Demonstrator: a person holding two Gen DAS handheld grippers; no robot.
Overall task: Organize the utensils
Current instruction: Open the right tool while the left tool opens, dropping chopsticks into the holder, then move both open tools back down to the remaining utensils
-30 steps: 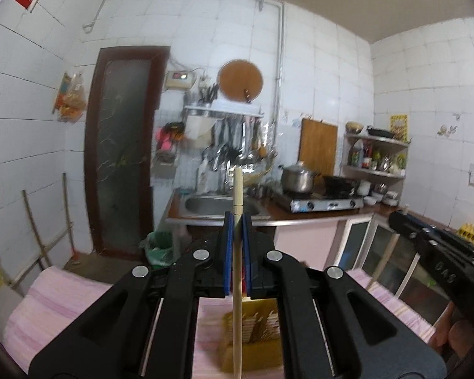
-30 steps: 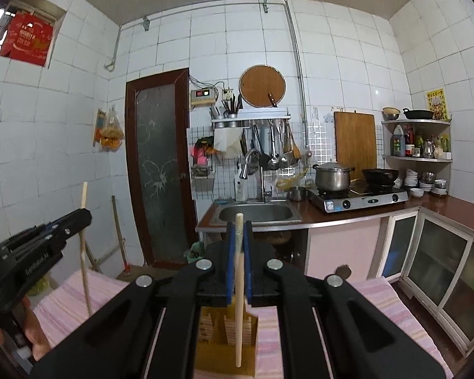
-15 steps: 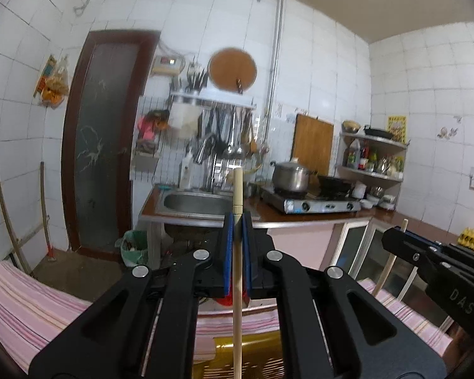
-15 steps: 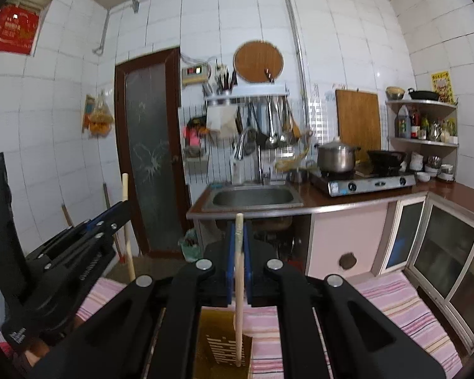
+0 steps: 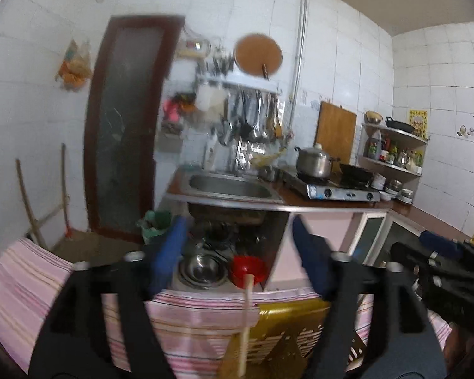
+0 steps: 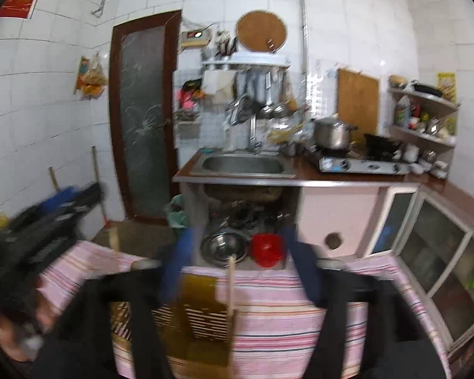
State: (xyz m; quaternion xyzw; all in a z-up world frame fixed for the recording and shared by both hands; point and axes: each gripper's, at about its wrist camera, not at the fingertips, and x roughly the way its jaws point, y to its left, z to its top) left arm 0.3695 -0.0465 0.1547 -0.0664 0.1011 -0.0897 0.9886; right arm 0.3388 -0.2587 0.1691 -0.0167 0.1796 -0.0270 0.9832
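One pale wooden chopstick (image 5: 245, 325) stands near upright at lower centre of the left wrist view, its lower end inside a yellow slotted utensil holder (image 5: 287, 338) at the bottom of the frame. In the right wrist view a second chopstick (image 6: 230, 297) stands upright at lower centre against the same holder (image 6: 199, 309), which is blurred.

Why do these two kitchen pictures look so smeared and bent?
Left wrist view: motion blur smears the door and hanging utensils; the stove stays fairly sharp. Right wrist view: heavier blur on the left gripper and chopstick. Both views: the fisheye lens bows the tile lines and darkens the corners.
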